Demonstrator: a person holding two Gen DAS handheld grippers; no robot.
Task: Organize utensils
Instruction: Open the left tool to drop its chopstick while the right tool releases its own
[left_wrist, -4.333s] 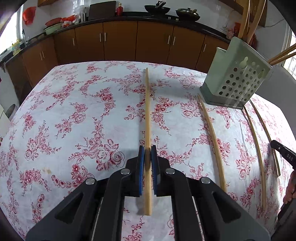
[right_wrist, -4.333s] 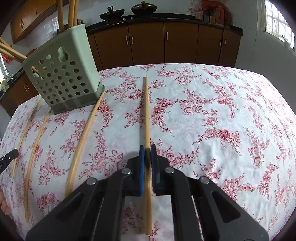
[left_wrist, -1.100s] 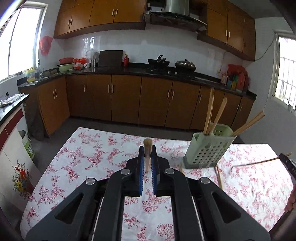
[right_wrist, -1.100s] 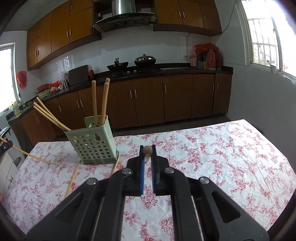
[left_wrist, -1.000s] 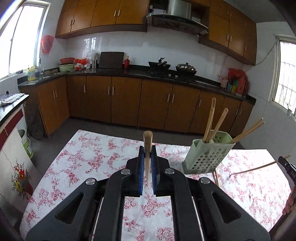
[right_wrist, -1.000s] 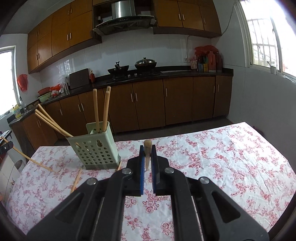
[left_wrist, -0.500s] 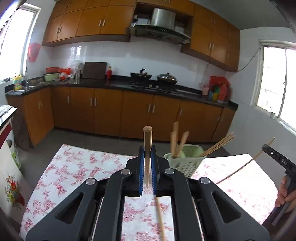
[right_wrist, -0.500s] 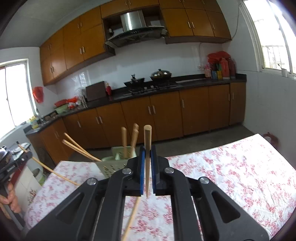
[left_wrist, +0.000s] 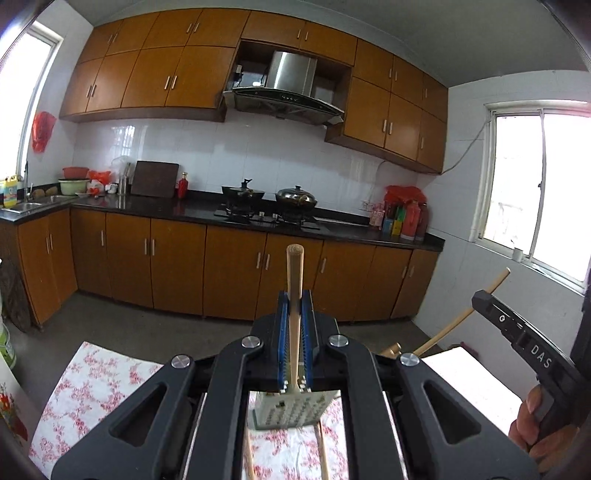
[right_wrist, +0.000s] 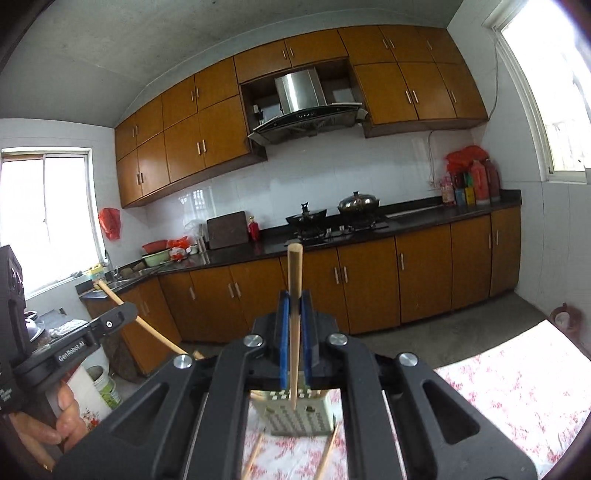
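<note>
Left gripper (left_wrist: 294, 314) pinched one chopstick (left_wrist: 294, 295), near upright between its blue pads. Right gripper (right_wrist: 294, 314) pinched another chopstick (right_wrist: 294, 295) likewise. Below both, the green perforated utensil holder (right_wrist: 295, 417) stood on the floral tablecloth (right_wrist: 517, 387), loose chopsticks (right_wrist: 327, 458) lying beside it. Far: kitchen cabinets (left_wrist: 177, 266).

Matt wooden chopstick (left_wrist: 294, 295); perforated plastic holder (left_wrist: 291, 408); floral cloth (left_wrist: 92, 384) on counter; glossy wood cabinets (left_wrist: 177, 258); steel hood (left_wrist: 291, 77).

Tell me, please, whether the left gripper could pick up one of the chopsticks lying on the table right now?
Probably not: the left gripper is shut on a chopstick, so it has no free jaws for those lying by the green holder.
</note>
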